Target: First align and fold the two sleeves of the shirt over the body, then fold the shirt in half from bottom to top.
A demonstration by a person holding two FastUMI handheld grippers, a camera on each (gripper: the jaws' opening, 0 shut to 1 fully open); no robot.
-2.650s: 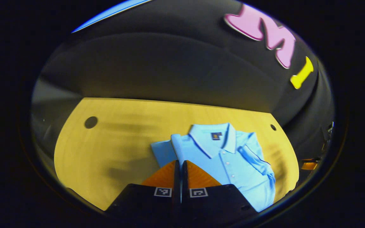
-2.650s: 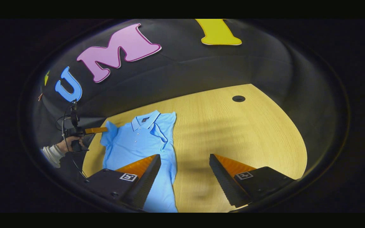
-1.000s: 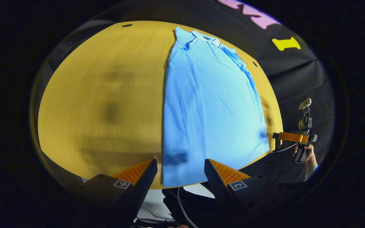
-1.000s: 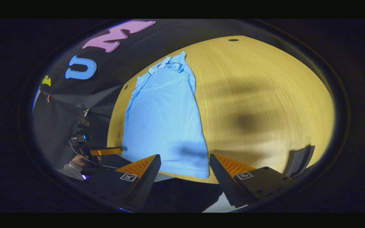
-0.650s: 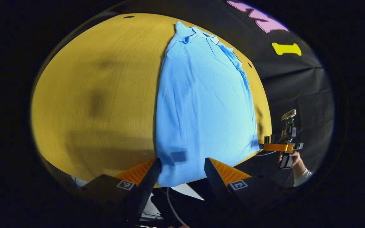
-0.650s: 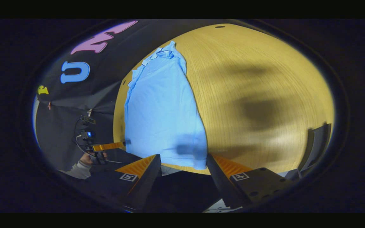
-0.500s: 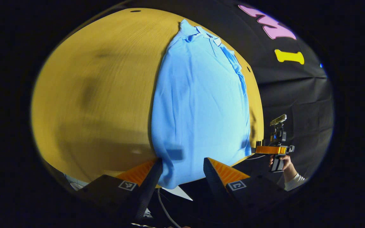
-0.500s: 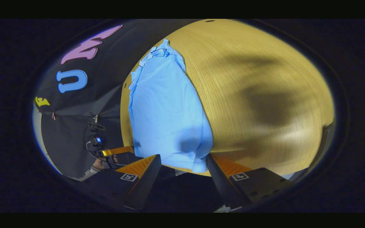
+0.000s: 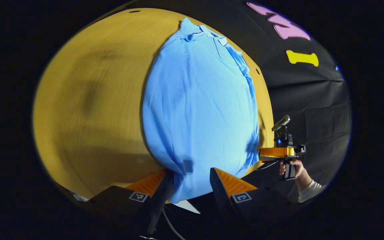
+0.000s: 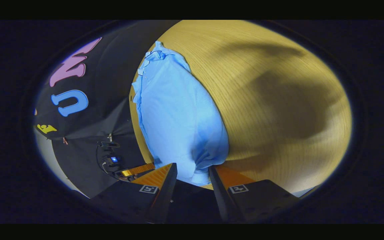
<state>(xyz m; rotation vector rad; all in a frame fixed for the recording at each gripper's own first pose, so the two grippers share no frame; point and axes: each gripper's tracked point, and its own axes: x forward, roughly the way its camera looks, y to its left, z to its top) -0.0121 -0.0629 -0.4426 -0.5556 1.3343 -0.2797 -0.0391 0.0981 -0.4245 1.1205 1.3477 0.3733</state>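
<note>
My left gripper (image 9: 187,175) sits at the near edge of the wooden table (image 9: 88,100), its jaws parted with the bottom hem of the light blue shirt (image 9: 198,103) between them. One finger touches the bunched cloth at the hem's corner; the other stands just beside the fabric, so I cannot tell whether it presses yet.

My right gripper (image 10: 192,173) is at the hem's other near corner, jaws narrowly apart with a puckered fold of the shirt (image 10: 182,123) between them (whether both fingers already bite on it I cannot tell). In the left gripper view that same right gripper (image 9: 262,154) shows farther off at the table's edge, touching the hem, with my hand (image 9: 293,166) around its grip and a pale sleeve cuff below.

The shirt lies lengthwise on the table (image 10: 278,100), collar at the far edge, hem hanging a little over the near edge. Its sleeves are folded in over the body, and the cloth wrinkles toward both held corners.
</note>
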